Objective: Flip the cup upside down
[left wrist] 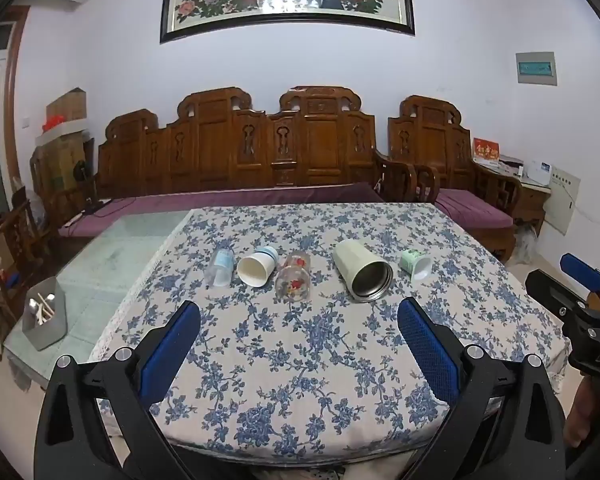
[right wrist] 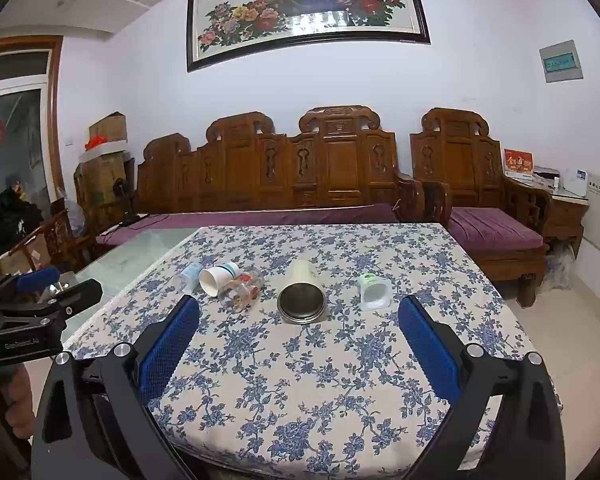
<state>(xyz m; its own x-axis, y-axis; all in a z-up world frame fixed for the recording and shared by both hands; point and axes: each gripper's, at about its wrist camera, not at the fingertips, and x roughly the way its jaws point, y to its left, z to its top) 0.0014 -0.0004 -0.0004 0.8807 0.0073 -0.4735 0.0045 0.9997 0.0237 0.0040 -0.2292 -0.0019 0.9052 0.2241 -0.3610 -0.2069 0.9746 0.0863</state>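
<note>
Cups lie in a row on their sides across the middle of the desk, which is draped in a white cloth printed with blue flowers (left wrist: 300, 360). From left to right: a clear plastic cup with a pale blue label (left wrist: 220, 267), a white paper cup with blue bands (left wrist: 257, 266), a clear glass cup printed with red flowers (left wrist: 294, 276), a cream cylindrical tumbler with a steel lining (left wrist: 362, 270) and a small pale green cup with a white inside (left wrist: 416, 263). The paper cup touches the glass one; the tumbler's round mouth faces the cameras. Any lettering on the labels is too small to read. The left tongs (left wrist: 299, 356) are spread wide with nothing between their blue textured pads, above the near part of the cloth. The right tongs (right wrist: 299, 354) are likewise spread wide and hold nothing.
</note>
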